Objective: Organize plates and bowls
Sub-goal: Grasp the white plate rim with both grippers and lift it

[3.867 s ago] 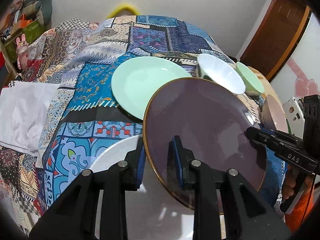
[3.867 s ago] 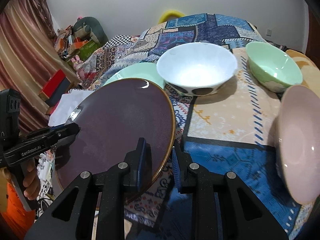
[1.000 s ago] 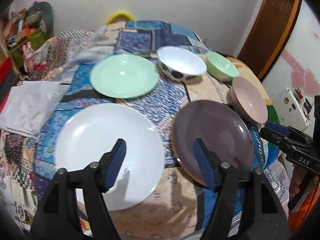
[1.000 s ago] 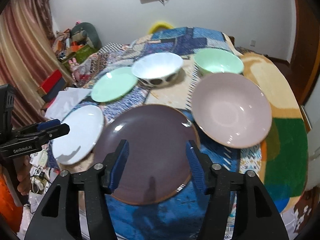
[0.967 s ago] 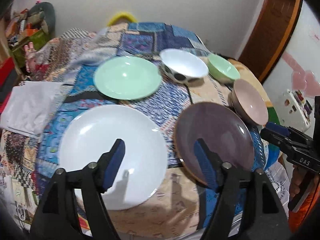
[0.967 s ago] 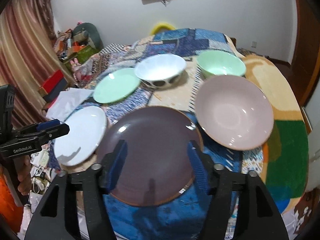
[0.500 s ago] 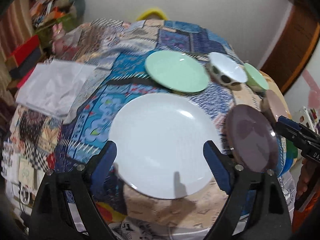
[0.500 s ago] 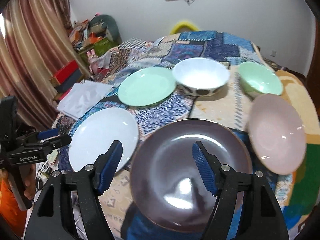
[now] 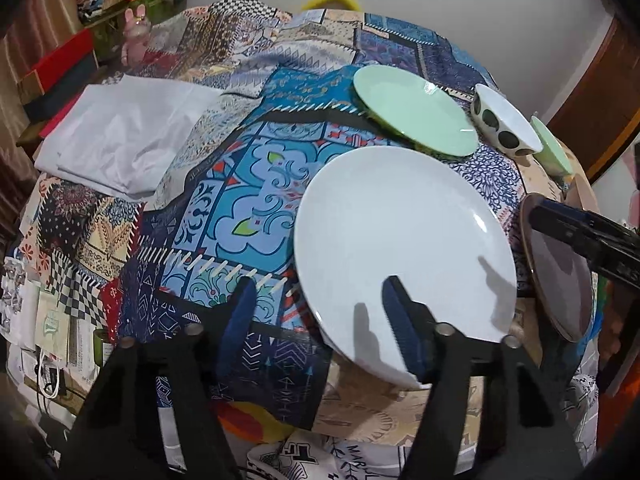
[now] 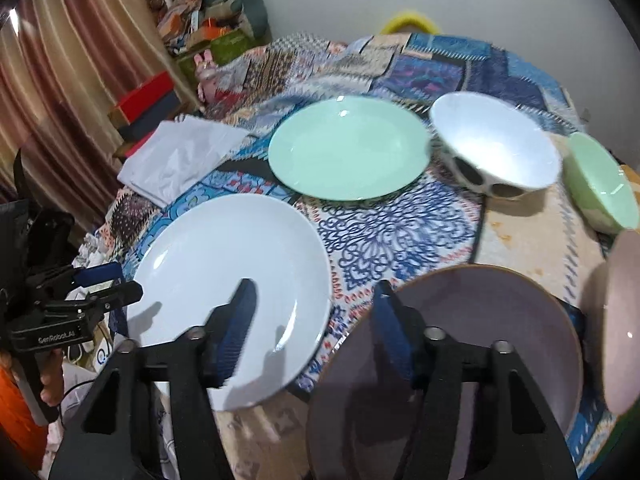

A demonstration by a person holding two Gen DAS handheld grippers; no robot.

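Note:
A large white plate lies flat on the patchwork cloth. My left gripper straddles its left rim; the jaws are closing and the pads stand off the rim. My right gripper straddles the right rim of the white plate, jaws also closing, pads apart from it. The dark purple plate lies flat just right of it. Behind are a mint green plate, a white spotted bowl, a green bowl and a pink bowl.
A folded white cloth lies at the table's left. Boxes and clutter stand by the curtain beyond it. The table's front edge is just below the white plate. A hand holds the left gripper's handle.
The purple plate, held up by both grippers earlier, now lies on the table. Both grippers have shifted left to the white plate's rims, and their jaws have narrowed since half a second ago.

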